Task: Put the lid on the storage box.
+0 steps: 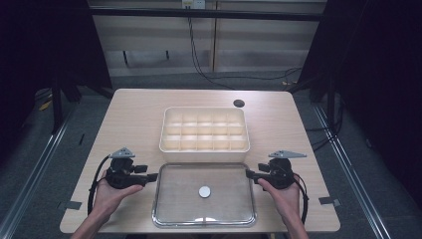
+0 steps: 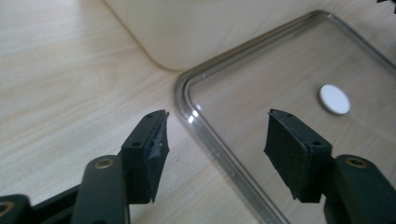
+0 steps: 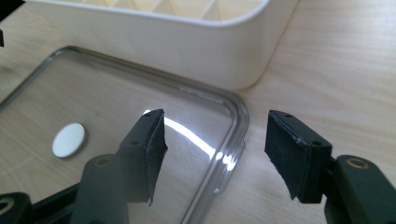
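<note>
Grippers at the ready on both sides of the clear lid (image 1: pixel 204 214), which lies flat on the table (image 1: pixel 129 114) just in front of the white compartment box (image 1: pixel 204 130). Left gripper (image 1: pixel 153 176) straddles the lid's left rim with jaws parted, gripping nothing; right gripper (image 1: pixel 250 173) does the same at the right rim, pads off the plastic. So the grasp isn't made yet, I'd say. Lifting the lid and setting it on the open box looks like everything left to do.
</note>
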`<state>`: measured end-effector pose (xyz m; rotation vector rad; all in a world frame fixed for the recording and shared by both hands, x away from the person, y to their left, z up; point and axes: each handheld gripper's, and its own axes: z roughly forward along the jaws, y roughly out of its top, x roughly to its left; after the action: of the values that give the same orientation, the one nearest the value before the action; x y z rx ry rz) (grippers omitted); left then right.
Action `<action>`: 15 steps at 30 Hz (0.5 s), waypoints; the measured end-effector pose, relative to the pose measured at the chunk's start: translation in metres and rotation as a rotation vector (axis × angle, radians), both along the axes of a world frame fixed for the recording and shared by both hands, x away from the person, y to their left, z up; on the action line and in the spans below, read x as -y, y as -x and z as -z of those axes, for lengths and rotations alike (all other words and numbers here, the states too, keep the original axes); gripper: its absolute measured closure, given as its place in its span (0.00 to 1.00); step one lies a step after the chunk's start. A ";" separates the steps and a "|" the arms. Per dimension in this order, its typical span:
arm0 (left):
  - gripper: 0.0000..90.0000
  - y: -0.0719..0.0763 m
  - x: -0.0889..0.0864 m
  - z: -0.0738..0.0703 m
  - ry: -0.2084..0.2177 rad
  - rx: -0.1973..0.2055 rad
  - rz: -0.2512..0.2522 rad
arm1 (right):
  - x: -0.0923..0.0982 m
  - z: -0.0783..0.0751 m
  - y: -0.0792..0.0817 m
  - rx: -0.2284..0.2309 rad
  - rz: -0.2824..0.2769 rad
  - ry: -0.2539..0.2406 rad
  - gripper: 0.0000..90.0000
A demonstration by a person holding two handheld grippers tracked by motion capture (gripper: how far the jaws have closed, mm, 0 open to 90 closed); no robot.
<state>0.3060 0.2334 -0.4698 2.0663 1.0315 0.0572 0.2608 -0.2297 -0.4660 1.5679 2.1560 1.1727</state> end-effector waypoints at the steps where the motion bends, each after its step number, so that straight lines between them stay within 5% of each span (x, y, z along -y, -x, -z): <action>1: 0.45 0.000 0.000 0.000 0.000 0.000 0.000 | 0.000 0.000 0.000 0.000 0.000 0.000 0.43; 4: 0.48 -0.003 -0.003 0.011 0.008 -0.025 -0.004 | 0.004 0.011 -0.002 -0.022 -0.002 -0.033 0.48; 9: 0.54 0.000 -0.003 0.009 0.031 -0.035 -0.002 | 0.003 0.015 0.000 -0.028 0.011 -0.010 0.49; 12: 0.56 0.001 0.003 0.017 -0.020 -0.056 0.032 | 0.001 0.019 0.001 -0.037 0.013 0.019 0.51; 15: 0.56 0.001 0.005 0.019 -0.028 -0.053 0.044 | 0.000 0.022 0.001 -0.041 0.010 0.025 0.52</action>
<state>0.3051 0.2286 -0.4885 2.1255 1.0220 -0.0062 0.2595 -0.2294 -0.4879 1.6038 2.1772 1.1165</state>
